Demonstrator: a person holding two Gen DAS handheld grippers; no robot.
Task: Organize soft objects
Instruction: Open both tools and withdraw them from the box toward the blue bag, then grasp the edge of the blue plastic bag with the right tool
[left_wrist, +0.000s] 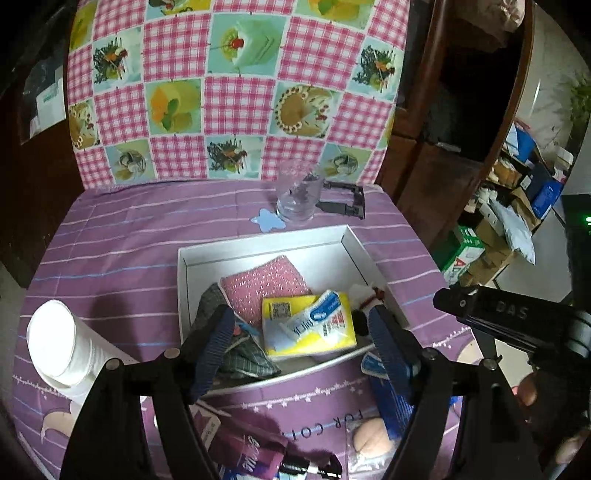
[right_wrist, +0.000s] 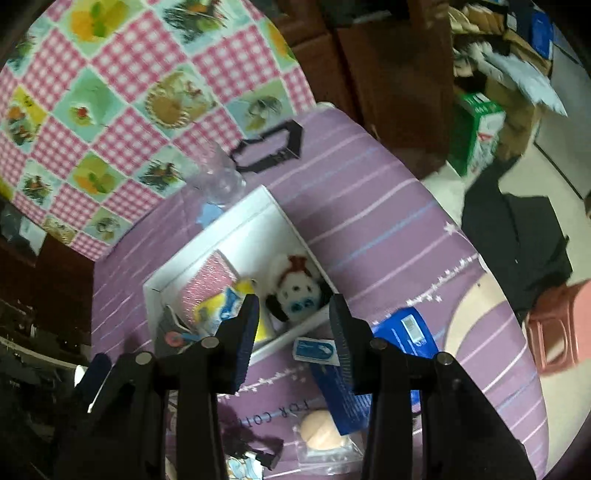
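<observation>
I am holding my left tongs (left_wrist: 301, 325) open and empty over the near end of the white box (left_wrist: 258, 245) on the bench (left_wrist: 110, 258). Lying in the box are a pink sponge (left_wrist: 266, 290), a yellow tissue pack (left_wrist: 314, 328), a grey plaid cloth (left_wrist: 243, 354) and a plush toy (right_wrist: 295, 291). My right tongs (right_wrist: 293, 317) are hanging open too, gripping nothing, just above the box's near wall. A powder puff (right_wrist: 321, 430) in its clear wrapper is lying on the bench beside a blue packet (right_wrist: 406, 332).

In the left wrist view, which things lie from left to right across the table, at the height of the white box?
paper roll → plaid cloth → yellow pack → plush toy
</observation>
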